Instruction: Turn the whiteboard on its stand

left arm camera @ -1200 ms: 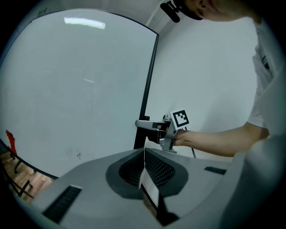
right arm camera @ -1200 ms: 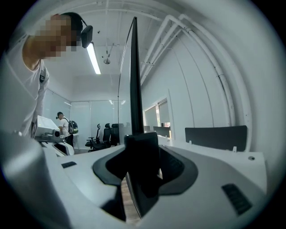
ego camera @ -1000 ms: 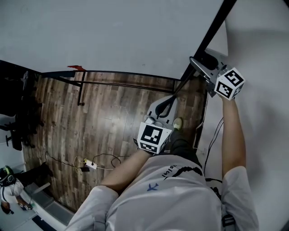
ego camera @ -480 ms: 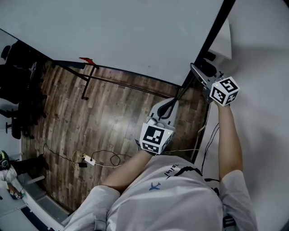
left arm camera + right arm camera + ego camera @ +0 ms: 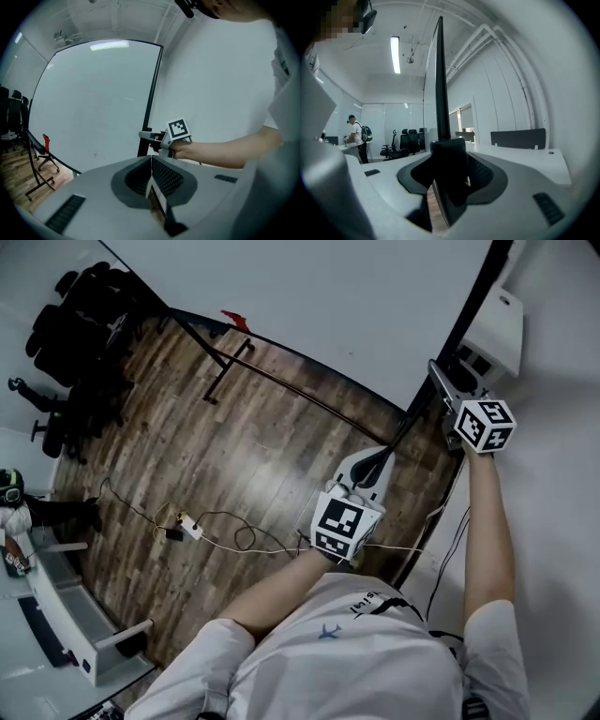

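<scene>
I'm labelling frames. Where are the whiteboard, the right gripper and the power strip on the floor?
whiteboard (image 5: 328, 306): head view, on its white face.
right gripper (image 5: 442, 379): head view, between its fingertips at the whiteboard's black edge.
power strip (image 5: 190, 527): head view, on its white body.

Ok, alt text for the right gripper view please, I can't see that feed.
The right gripper is clamped on the black edge of the whiteboard, which rises straight up, seen edge-on. Behind it are black office chairs, a person with a backpack and a lit ceiling light.
</scene>
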`<control>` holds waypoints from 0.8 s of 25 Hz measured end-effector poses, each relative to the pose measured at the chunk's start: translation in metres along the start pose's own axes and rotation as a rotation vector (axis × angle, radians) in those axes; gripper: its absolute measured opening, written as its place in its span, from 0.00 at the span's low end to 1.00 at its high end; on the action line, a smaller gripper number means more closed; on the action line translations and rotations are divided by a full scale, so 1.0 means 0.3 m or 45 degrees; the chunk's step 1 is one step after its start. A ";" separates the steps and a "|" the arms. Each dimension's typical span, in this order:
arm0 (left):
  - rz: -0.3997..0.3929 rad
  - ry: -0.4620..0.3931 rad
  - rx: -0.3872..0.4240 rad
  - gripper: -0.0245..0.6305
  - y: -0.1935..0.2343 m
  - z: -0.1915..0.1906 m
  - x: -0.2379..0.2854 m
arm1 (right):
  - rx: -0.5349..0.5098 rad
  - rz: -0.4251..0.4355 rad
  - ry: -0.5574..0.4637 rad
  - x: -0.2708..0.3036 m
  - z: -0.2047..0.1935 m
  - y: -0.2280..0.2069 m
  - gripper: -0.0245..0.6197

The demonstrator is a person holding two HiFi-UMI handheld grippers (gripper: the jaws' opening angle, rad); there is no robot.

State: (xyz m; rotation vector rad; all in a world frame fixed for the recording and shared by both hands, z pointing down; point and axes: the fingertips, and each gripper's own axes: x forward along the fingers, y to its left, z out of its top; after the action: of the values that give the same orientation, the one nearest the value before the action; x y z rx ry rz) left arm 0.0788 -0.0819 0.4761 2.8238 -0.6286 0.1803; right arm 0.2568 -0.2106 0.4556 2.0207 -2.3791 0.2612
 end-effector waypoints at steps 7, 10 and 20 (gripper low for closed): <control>0.025 0.018 -0.031 0.06 -0.150 0.091 -0.183 | -0.008 -0.038 0.076 -0.117 0.079 0.095 0.33; 0.064 0.000 -0.010 0.06 -0.165 0.072 -0.290 | -0.013 -0.047 0.035 -0.172 0.070 0.188 0.33; 0.100 -0.025 0.060 0.06 -0.123 0.010 -0.384 | -0.007 -0.066 0.022 -0.176 -0.065 0.285 0.33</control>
State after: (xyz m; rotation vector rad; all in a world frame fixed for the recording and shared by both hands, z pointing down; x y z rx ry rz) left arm -0.0088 -0.0040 0.4456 2.8508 -0.7500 0.1837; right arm 0.1798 -0.1432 0.4584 2.0659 -2.3108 0.2695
